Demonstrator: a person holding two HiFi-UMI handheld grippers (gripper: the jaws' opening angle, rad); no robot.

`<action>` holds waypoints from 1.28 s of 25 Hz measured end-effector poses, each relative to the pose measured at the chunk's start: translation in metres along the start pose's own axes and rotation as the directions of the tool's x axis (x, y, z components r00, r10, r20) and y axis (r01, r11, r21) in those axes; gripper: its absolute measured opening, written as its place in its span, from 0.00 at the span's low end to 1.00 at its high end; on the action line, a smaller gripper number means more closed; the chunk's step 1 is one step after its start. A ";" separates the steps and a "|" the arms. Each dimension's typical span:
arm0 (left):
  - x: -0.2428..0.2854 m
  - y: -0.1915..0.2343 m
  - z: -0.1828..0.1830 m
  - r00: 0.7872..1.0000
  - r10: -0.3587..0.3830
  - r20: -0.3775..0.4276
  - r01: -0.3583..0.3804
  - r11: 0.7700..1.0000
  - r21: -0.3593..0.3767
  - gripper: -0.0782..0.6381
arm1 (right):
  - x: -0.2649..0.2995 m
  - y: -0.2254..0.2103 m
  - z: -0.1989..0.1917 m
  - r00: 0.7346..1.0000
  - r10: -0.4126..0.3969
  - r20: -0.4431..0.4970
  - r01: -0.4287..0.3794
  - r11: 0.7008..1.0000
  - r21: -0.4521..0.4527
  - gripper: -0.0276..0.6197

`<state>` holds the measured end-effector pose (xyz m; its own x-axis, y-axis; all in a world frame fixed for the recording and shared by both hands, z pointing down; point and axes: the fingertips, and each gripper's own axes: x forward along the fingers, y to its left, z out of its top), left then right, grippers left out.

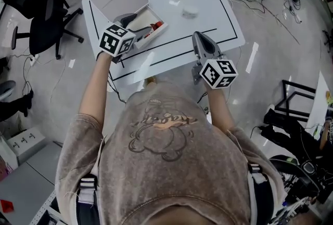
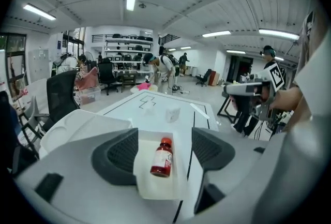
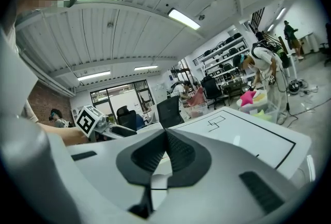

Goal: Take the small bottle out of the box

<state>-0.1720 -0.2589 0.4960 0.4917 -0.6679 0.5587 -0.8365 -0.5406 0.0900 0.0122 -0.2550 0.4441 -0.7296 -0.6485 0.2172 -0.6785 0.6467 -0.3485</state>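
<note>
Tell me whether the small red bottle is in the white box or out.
In: the small red bottle lies on its side inside the open white plastic box.

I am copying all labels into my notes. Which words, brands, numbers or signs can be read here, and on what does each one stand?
No text can be read here.
Label on the small bottle: print too blurred.
Print on the shirt: script too small.
marker cubes: black-and-white square patterns only, no letters.
</note>
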 end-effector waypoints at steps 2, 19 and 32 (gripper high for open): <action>0.012 0.003 -0.012 0.998 -0.012 -0.058 0.013 1.000 0.017 0.55 | -0.002 -0.003 0.000 1.000 -0.009 0.001 0.009 1.000 0.005 0.04; 0.059 0.016 -0.072 0.944 -0.022 -0.328 0.074 0.986 0.147 0.54 | -0.015 -0.027 -0.003 0.995 -0.096 0.012 0.095 0.995 0.036 0.04; 0.071 0.020 -0.087 0.899 -0.049 -0.436 0.138 0.975 0.176 0.51 | -0.027 -0.045 0.001 0.987 -0.159 0.021 0.157 0.986 0.051 0.04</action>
<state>-0.1751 -0.2730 0.6091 0.3770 -0.3508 0.8572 -0.7047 -0.7092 0.0197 0.0628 -0.2668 0.4527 -0.6108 -0.7512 0.2501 -0.7796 0.5154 -0.3558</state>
